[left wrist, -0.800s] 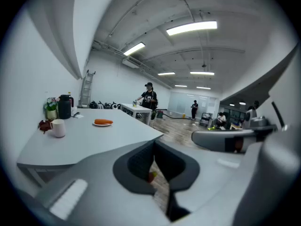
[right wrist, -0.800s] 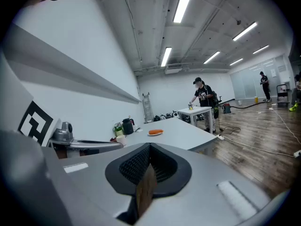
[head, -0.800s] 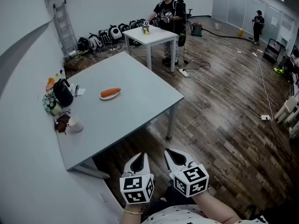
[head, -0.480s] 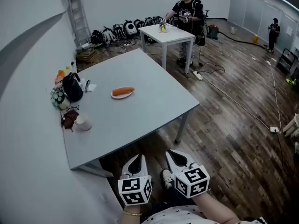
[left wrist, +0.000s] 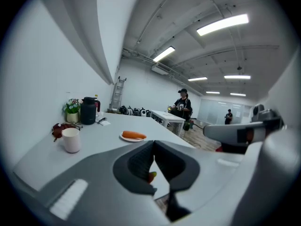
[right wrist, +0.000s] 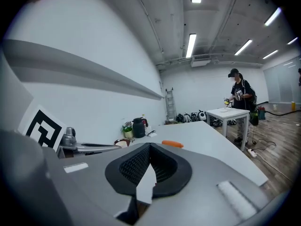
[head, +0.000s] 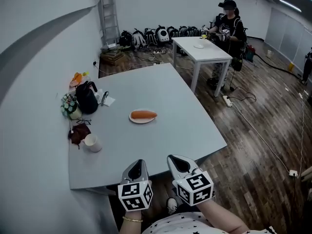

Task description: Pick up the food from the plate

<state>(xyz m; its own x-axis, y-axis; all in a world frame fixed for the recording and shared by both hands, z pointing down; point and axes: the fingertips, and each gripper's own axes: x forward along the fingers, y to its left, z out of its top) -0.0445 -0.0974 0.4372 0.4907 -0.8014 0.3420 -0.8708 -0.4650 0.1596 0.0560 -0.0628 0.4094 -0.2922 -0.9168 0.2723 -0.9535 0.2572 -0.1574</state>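
An orange sausage-shaped food (head: 144, 114) lies on a small white plate (head: 141, 120) near the middle of the grey table (head: 161, 89). It also shows as the food (left wrist: 134, 135) in the left gripper view and the food (right wrist: 172, 144) in the right gripper view. Both grippers hang side by side at the table's near edge, well short of the plate. The left gripper (head: 136, 168) is shut with nothing in it. The right gripper (head: 178, 162) is shut too, and empty. Each one's closed pads fill its own view.
Along the table's left side stand a white cup (head: 92, 143), a dark red object (head: 79, 131), a black kettle (head: 87, 97) and a small flower pot (head: 69, 106). A person (head: 229, 24) stands at a white table (head: 201, 48) farther back. Cables run over the wooden floor.
The view has swung and come closer to the table; the plate now sits nearer and more central. Both grippers stay shut, low in the picture, now just at the table's near edge.
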